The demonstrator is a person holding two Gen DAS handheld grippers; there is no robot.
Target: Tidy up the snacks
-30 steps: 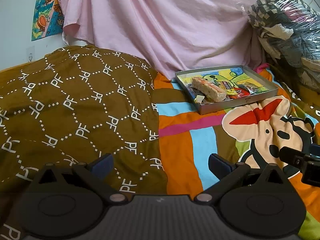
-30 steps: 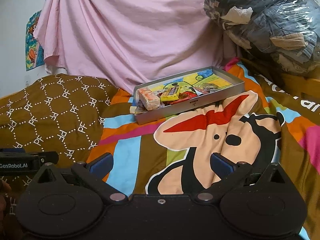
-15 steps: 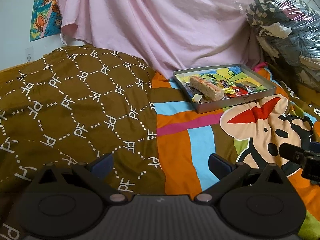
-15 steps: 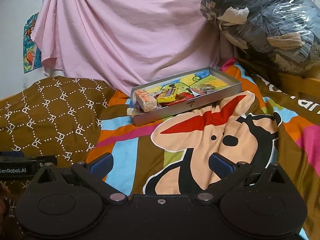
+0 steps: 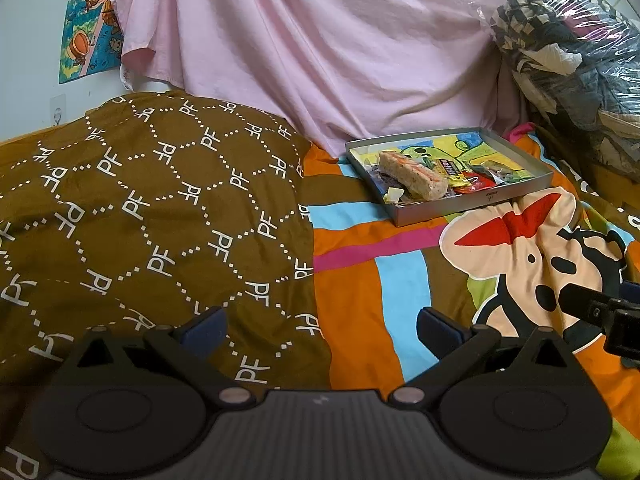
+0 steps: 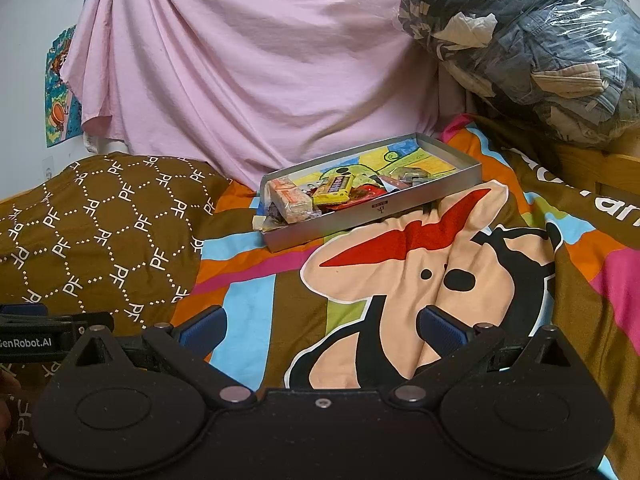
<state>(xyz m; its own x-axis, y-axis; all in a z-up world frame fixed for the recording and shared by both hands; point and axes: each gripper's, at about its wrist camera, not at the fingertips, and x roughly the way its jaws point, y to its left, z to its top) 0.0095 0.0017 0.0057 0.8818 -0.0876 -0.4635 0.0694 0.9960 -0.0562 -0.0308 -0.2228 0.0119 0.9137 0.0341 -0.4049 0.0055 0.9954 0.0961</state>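
A shallow grey tray (image 5: 440, 210) (image 6: 372, 216) with a cartoon-printed floor lies on the bed near the pink sheet. Inside it are a pale wrapped bar (image 5: 412, 176) (image 6: 290, 200), a yellow candy pack (image 6: 334, 190), a red wrapper (image 5: 478, 184) and other small snacks. My left gripper (image 5: 320, 326) is open and empty, low over the bedspread, well short of the tray. Equally far back from the tray, my right gripper (image 6: 320, 326) also stands open with nothing between its fingers. Each gripper shows at the edge of the other's view.
A brown patterned pillow (image 5: 132, 208) (image 6: 92, 220) fills the left. The colourful cartoon bedspread (image 5: 372, 280) (image 6: 400, 272) stretches between grippers and tray. A pink sheet (image 6: 240, 60) hangs behind. A plastic-wrapped bundle of clothes (image 6: 532, 40) sits at the back right.
Both views have drifted slightly: the tray sits a little further left in each frame than a second ago. Both grippers stay open and empty.
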